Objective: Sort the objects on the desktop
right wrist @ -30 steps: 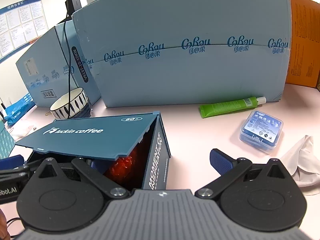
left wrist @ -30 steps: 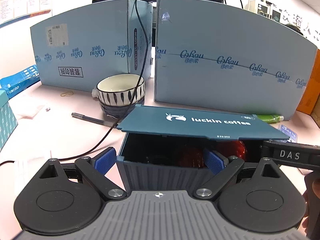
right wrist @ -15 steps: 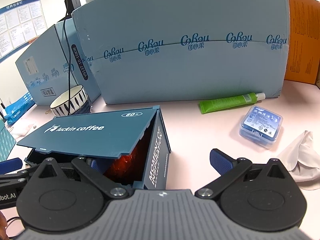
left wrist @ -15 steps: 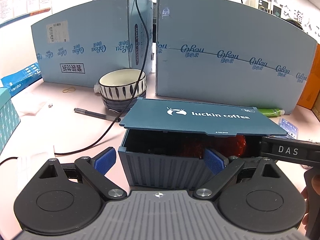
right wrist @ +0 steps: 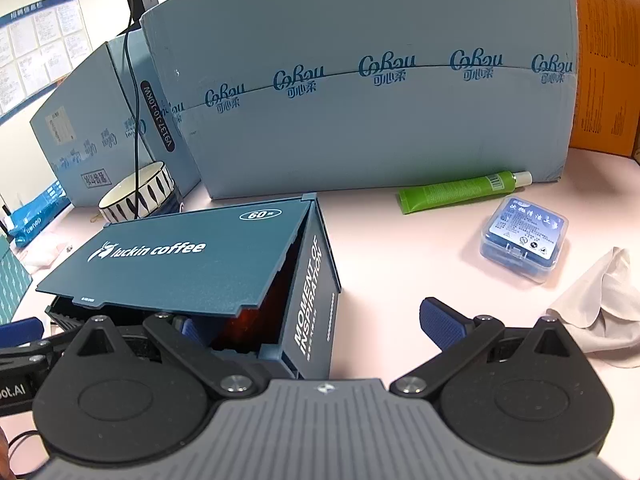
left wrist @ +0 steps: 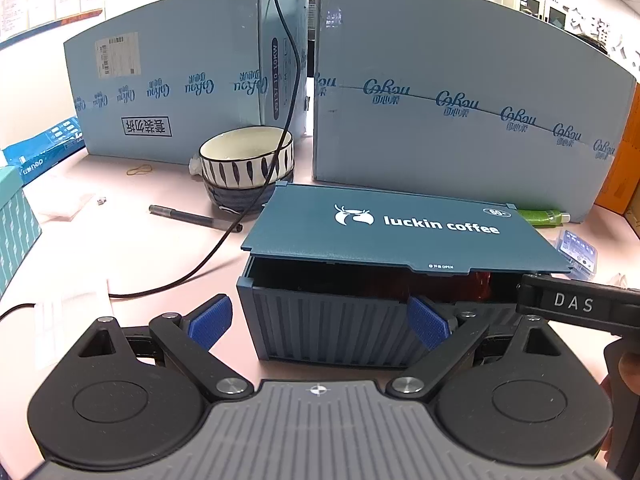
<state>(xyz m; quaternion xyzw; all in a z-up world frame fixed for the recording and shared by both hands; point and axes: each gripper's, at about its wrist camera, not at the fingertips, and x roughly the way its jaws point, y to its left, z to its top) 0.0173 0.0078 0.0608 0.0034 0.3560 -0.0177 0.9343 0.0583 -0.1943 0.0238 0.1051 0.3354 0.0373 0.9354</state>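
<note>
The dark blue storage box marked "luckin coffee" stands near the front edge of the pink tabletop, and both tools are drawn up close against it. Its hinged lid hangs partly raised, tilted over the opening, which looks to me like a lid being lowered or propped so things can go in.

The left hand-held gripper has its blue pads spread wide apart, one on either side of the box's ribbed front wall, gripping nothing. The right hand-held gripper is likewise spread: its left finger reaches in under the lid at the open end of the box, and its right finger hangs over bare tabletop. I judge it is placed there to steady or ease the lid, though whether the finger actually touches the lid I cannot tell.

Inside the box something red-orange glows through the gap; the lid hides most of it and I cannot say what it is.

Further toward the right side of the tabletop lie a green tube, a small clear case with a blue label and a crumpled cloth, apparently not yet sorted. Toward the back edge a striped bowl sits on a darker bowl, with a black cable trailing across it and a pen just beside it. The tall light blue cartons wall off whatever lies behind them.
</note>
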